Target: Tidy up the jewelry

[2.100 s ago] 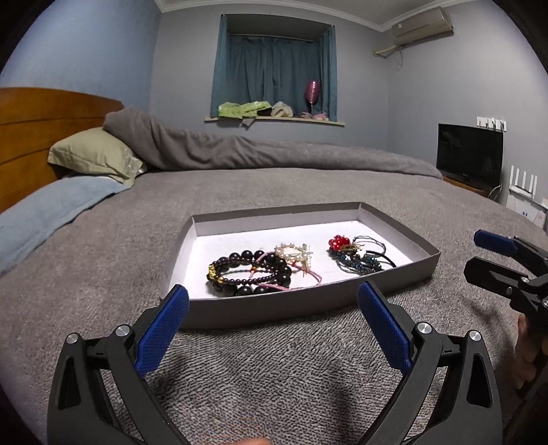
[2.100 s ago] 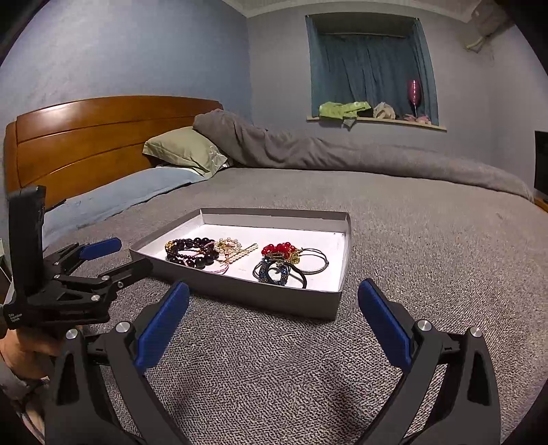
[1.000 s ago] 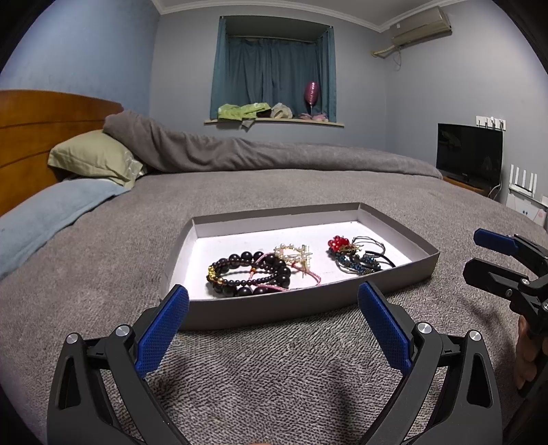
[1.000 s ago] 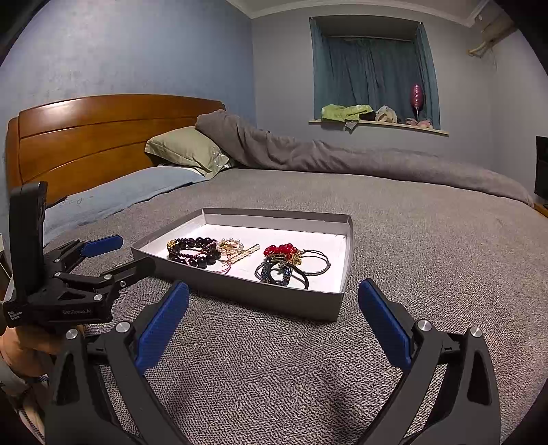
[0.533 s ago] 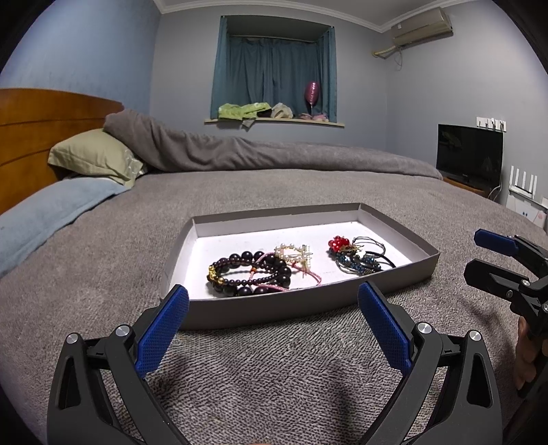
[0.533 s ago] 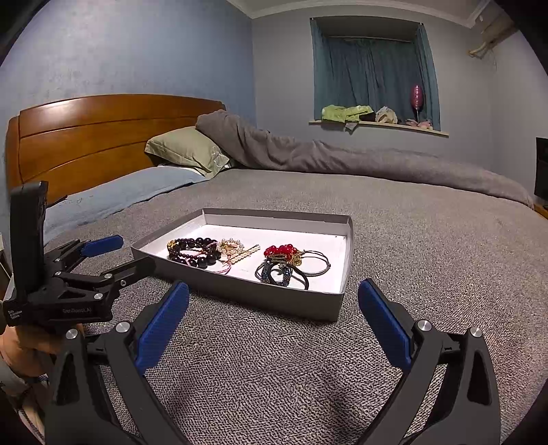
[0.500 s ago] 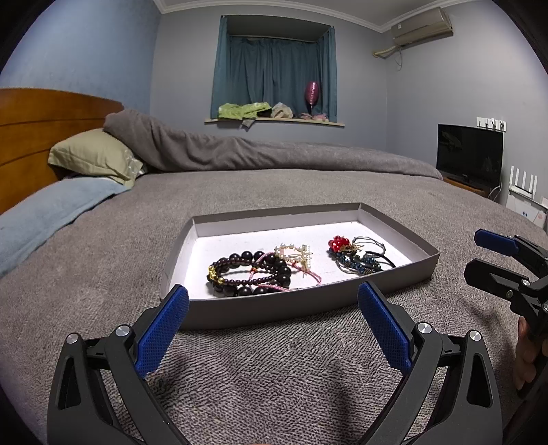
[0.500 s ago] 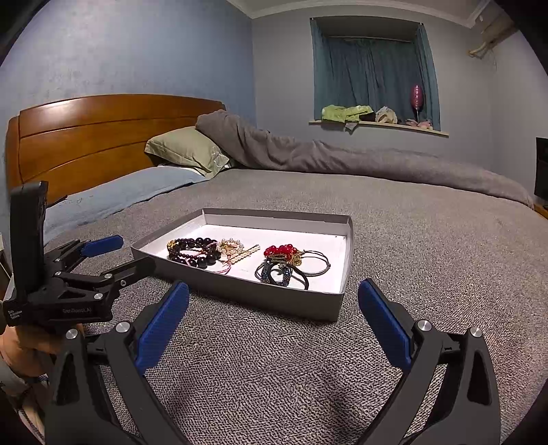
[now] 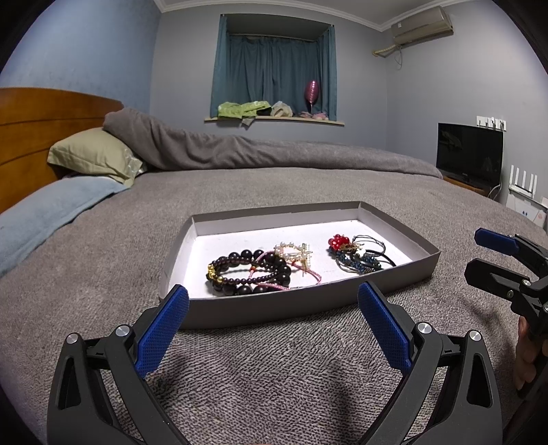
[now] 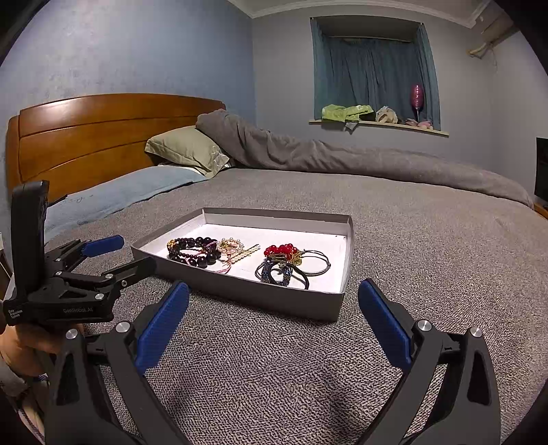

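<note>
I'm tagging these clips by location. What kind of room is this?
A bedroom, most likely in a home. The shallow tray of jewelry sits on a bed covered by a grey blanket, with a wooden headboard and pillows behind, and a curtained window beyond.

This is a bedroom in a home. A wide bed (image 9: 274, 185) fills most of both views, covered by a grey blanket (image 10: 428, 246), with a rumpled grey duvet (image 9: 212, 150) heaped along its far side. A wooden headboard (image 10: 102, 137) stands against the blue-grey wall, with an olive pillow (image 10: 185, 149) and a pale blue pillow (image 10: 137, 188) lying just in front of it. Dark teal curtains (image 9: 270, 75) hang shut over a recessed window, and its sill (image 9: 274, 119) holds folded clothes and a pink stemmed glass (image 9: 311, 91). An air conditioner (image 9: 423, 25) is mounted high on the wall, and a dark television (image 9: 469, 150) stands beside the bed.
</note>
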